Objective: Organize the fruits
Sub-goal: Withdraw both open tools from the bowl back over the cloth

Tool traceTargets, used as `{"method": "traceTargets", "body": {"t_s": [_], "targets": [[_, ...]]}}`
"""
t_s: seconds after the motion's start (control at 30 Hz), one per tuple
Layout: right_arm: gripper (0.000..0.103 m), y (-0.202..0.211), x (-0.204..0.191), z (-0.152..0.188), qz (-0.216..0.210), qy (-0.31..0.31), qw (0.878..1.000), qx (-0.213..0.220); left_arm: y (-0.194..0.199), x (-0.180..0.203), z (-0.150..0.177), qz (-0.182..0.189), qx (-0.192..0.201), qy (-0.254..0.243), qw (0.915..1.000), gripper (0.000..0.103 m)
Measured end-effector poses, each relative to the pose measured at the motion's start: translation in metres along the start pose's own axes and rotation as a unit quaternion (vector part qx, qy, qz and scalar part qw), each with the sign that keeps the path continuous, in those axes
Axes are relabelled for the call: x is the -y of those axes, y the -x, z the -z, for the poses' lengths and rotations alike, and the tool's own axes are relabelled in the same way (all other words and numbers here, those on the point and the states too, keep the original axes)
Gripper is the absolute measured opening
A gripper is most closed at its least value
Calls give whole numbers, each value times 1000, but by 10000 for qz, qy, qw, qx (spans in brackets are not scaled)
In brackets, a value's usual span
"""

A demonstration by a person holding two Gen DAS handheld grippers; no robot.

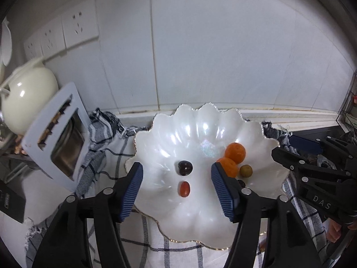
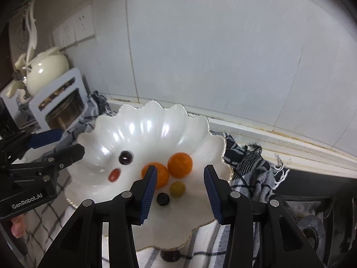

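Note:
A white scalloped bowl (image 1: 200,134) (image 2: 145,129) with a gold rim holds two oranges (image 1: 235,153) (image 2: 180,164), a small olive-green fruit (image 1: 246,170) (image 2: 177,189), a dark cherry (image 1: 185,167) (image 2: 125,157), a red cherry tomato (image 1: 184,189) (image 2: 114,175) and a blueberry (image 2: 162,198). My left gripper (image 1: 177,191) (image 2: 60,145) hovers open over the bowl's left half, above the tomato and the cherry, and touches neither. My right gripper (image 2: 180,193) (image 1: 290,147) stands open over the right half, above the green fruit. Nothing is held.
The bowl rests on a checked cloth (image 1: 178,252) against a tiled wall. A white toaster (image 1: 60,134) and a cream teapot (image 1: 26,98) stand at the left under wall sockets (image 1: 78,24). A dark stove top (image 2: 312,223) lies to the right.

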State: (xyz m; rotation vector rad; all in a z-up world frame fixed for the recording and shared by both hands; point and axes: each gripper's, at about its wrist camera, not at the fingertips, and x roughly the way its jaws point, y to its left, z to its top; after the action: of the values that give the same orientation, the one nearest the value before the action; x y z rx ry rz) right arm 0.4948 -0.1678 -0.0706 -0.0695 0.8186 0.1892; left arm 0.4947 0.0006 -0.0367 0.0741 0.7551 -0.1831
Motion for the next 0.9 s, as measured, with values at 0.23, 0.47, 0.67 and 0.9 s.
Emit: {"method": "traceTargets", "body": {"t_s": [0.23,0.47,0.67,0.9], "targets": [[45,36,-5,5,-7,40,9996,297,38,1,4,-9,298,-68,9995,74],[45,67,-10,14,122,122,9987,473,72,7,11,-150,551,-185,9982,79],[45,93,-14,26,133,132,9982,567,99,15,23,7,768,-253,9967,82],[45,125,-20,46,251,112,9971,711,130,24,41,41,1010,-421,9940,85]]}}
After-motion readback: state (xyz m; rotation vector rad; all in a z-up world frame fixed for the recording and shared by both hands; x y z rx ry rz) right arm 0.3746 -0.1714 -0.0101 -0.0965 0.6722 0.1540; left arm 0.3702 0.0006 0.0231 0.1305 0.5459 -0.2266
